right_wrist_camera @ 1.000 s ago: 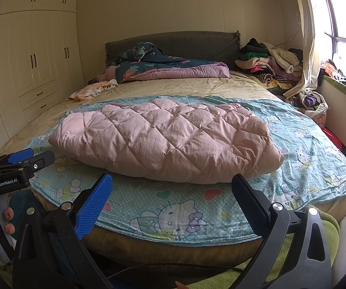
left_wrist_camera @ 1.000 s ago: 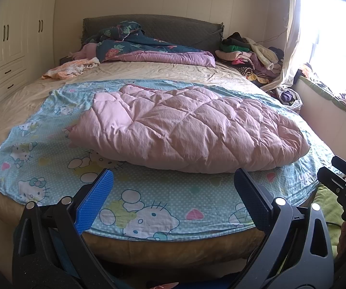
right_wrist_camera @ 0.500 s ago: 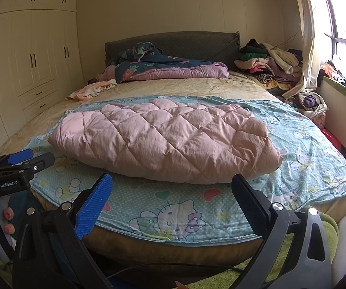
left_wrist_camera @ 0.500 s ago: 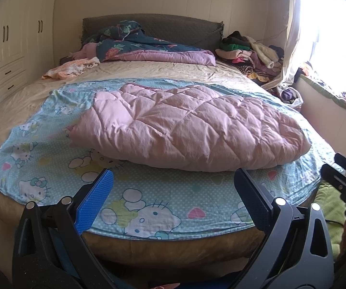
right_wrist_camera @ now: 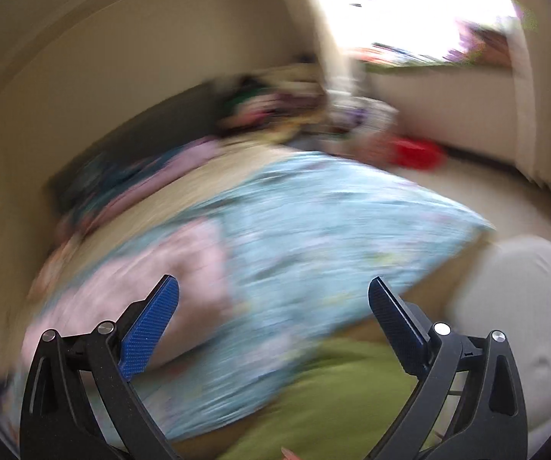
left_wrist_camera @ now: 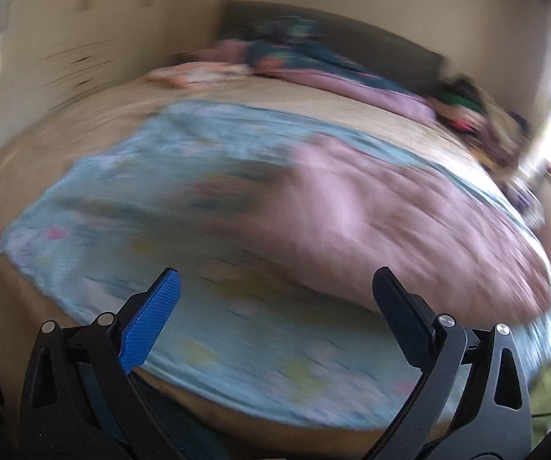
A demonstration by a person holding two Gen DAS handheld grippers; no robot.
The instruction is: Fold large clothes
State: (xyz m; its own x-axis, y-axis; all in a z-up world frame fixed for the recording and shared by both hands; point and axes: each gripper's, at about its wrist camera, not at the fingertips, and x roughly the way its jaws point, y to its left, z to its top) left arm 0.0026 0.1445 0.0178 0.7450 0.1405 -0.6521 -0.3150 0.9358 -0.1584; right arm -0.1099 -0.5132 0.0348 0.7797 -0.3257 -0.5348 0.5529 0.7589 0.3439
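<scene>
Both the left hand-held gripper (left_wrist_camera: 275,287) and right hand-held gripper (right_wrist_camera: 273,295) stand agape and empty, the pink quilted garment (left_wrist_camera: 390,222) lying on the bed (left_wrist_camera: 84,122); each should steady before pinching separate corners.

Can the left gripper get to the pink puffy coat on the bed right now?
Probably yes. The left gripper is open and empty, and only flat blue sheet lies between it and the pink coat. The view is blurry, so small obstacles can't be ruled out.
</scene>
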